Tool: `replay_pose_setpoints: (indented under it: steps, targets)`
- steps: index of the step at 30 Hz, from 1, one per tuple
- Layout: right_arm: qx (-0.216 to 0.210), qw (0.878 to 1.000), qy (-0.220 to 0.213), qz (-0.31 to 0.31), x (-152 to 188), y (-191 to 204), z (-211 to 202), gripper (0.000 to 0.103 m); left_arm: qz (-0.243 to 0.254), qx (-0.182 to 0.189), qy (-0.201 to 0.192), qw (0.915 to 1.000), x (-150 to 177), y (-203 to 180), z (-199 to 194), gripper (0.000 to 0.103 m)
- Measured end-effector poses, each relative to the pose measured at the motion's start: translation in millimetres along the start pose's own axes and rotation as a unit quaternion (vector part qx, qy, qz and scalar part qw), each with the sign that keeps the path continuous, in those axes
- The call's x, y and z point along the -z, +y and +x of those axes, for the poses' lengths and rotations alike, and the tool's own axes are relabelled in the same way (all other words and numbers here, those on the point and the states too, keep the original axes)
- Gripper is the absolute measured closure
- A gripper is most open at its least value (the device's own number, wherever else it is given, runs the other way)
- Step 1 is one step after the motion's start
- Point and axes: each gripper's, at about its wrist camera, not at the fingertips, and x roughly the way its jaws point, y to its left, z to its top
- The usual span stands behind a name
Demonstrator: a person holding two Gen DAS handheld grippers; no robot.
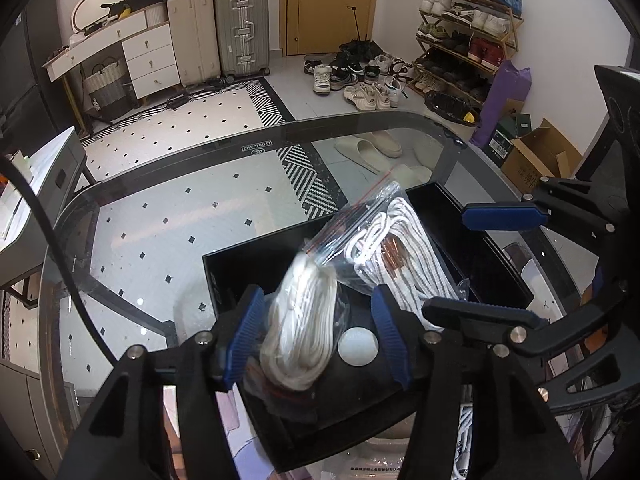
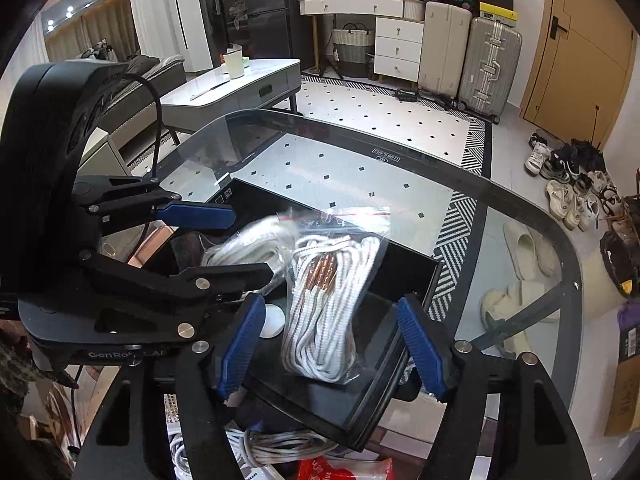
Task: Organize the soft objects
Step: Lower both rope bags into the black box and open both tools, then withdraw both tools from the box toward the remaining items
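Note:
A clear zip bag of white laces lies blurred between the fingers of my left gripper, whose jaws stand wide apart over the black tray. A second bag of white laces with copper tips rests in the tray beside it; in the right wrist view this bag lies between the open fingers of my right gripper. The first bag shows behind it, next to the left gripper. The tray's front rim is near. The right gripper shows open at right.
The tray stands on a glass table. A white round disc lies in the tray. Loose white cords and a red packet lie below the tray's front. Slippers lie on the floor under the glass.

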Motion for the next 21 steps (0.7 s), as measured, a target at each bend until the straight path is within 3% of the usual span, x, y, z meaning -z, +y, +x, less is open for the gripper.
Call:
replay_pose_setpoints:
  steps: [2,9,15,18,21]
  targets:
    - [-0.001,1.0,-0.003,0.006,0,-2,-5,0.031,-0.004,-0.002,-0.001,1.0,-1,2,-3,0.046]
    - [-0.005,1.0,-0.015,0.021,4,-5,-23,0.017,-0.01,0.002,-0.011,0.9999,2,4,-18,0.025]
    - [-0.001,0.999,-0.024,0.029,11,-7,-40,0.005,-0.016,-0.005,-0.015,0.9998,8,6,-30,0.021]
    - [0.005,0.999,-0.029,0.033,14,-9,-49,0.001,-0.018,-0.006,-0.02,0.9996,12,7,-37,0.0]
    - [0.009,0.999,-0.029,0.036,19,-7,-56,0.001,-0.02,-0.006,-0.023,0.9995,16,9,-43,0.0]
